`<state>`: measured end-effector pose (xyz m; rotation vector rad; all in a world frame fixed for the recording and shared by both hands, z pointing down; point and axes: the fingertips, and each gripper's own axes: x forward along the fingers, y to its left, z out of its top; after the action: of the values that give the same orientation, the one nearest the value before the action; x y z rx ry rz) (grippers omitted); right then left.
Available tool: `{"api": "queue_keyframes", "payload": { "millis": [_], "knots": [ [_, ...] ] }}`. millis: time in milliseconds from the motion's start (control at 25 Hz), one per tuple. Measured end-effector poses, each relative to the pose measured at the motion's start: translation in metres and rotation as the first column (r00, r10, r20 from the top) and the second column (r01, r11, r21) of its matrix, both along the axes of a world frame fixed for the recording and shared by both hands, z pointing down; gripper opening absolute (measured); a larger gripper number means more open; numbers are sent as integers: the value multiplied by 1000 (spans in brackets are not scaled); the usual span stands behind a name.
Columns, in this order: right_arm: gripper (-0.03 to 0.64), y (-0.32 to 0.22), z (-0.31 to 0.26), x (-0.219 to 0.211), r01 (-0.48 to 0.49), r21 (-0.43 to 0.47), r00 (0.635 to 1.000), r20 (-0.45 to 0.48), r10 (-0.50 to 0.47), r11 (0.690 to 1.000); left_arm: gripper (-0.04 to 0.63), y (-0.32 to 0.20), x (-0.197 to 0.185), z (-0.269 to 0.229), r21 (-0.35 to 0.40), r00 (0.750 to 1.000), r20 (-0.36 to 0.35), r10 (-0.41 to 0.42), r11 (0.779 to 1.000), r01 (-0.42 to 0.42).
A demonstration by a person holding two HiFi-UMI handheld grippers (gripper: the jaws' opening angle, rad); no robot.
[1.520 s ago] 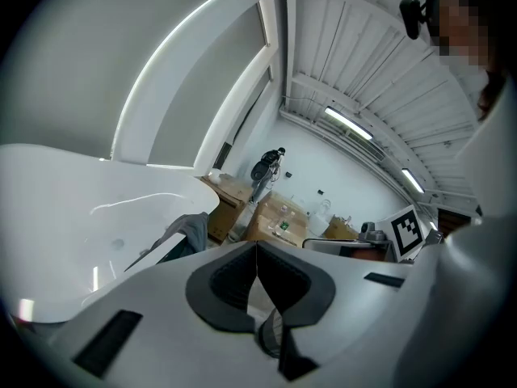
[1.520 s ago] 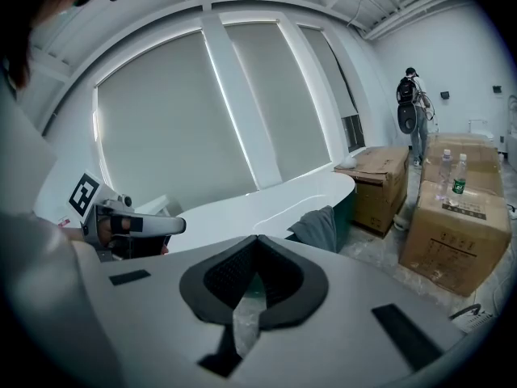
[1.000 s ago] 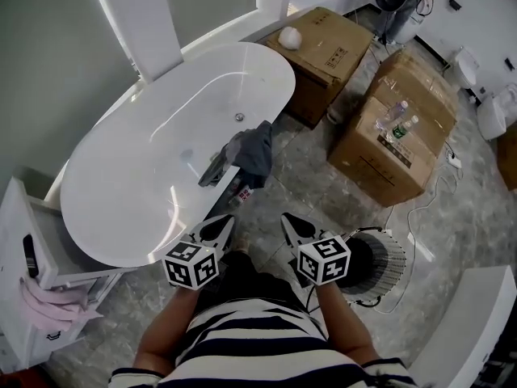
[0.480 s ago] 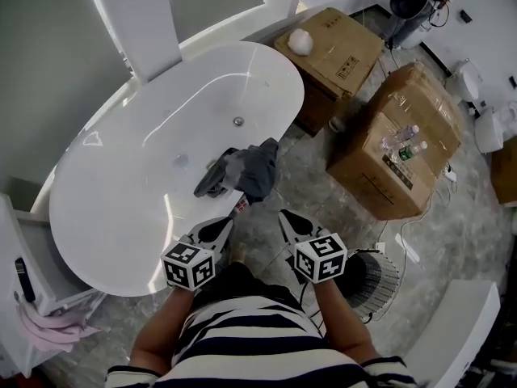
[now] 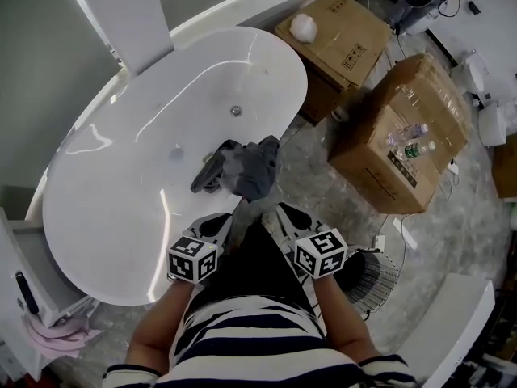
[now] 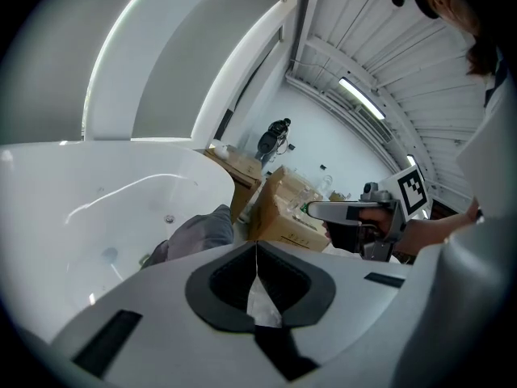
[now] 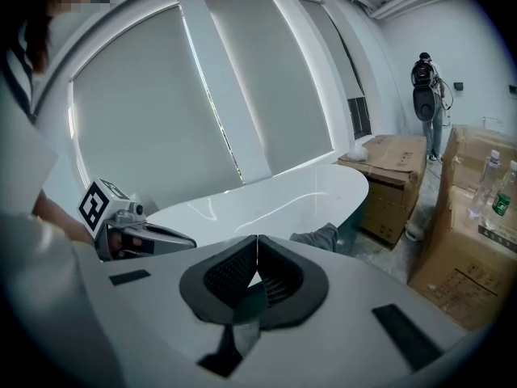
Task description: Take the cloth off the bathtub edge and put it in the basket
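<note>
Both grippers are held close in front of me. My left gripper (image 5: 221,220) has its jaws together with nothing between them. My right gripper (image 5: 285,212) is likewise closed and empty. Just beside the right one, a round dark wire basket (image 5: 378,275) stands on the grey marbled floor (image 5: 319,186); I cannot make out its contents. Ahead, the crumpled grey cloth (image 5: 246,166) lies draped over the near rim of the white oval bathtub (image 5: 113,192). Further right, a large cardboard box (image 5: 367,164) carries clear plastic bottles (image 5: 408,134). Beyond it, a second cardboard box (image 5: 343,39) bears a white puffy lump (image 5: 304,26).
</note>
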<state>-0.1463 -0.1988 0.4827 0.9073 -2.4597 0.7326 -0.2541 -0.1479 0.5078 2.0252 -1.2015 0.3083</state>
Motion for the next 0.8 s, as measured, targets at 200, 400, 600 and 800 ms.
{"api": "queue_keyframes", "payload": {
  "millis": [200, 400, 600, 800],
  "knots": [
    [26, -39, 20, 4, 18, -3, 1000, -6, -18, 1000, 18, -28, 4, 18, -26, 999, 48, -17, 999, 18],
    [28, -70, 44, -4, 80, -54, 997, 14, -79, 995, 19, -55, 6, 34, -52, 995, 90, -46, 997, 51],
    [28, -89, 77, -17, 196, -97, 980, 0, -197, 976, 21, -78, 14, 56, -83, 991, 127, -34, 996, 45],
    [32, -109, 114, -23, 274, -167, 959, -21, -281, 947, 21, -97, 20, 82, -137, 987, 154, -45, 988, 66]
  ]
}}
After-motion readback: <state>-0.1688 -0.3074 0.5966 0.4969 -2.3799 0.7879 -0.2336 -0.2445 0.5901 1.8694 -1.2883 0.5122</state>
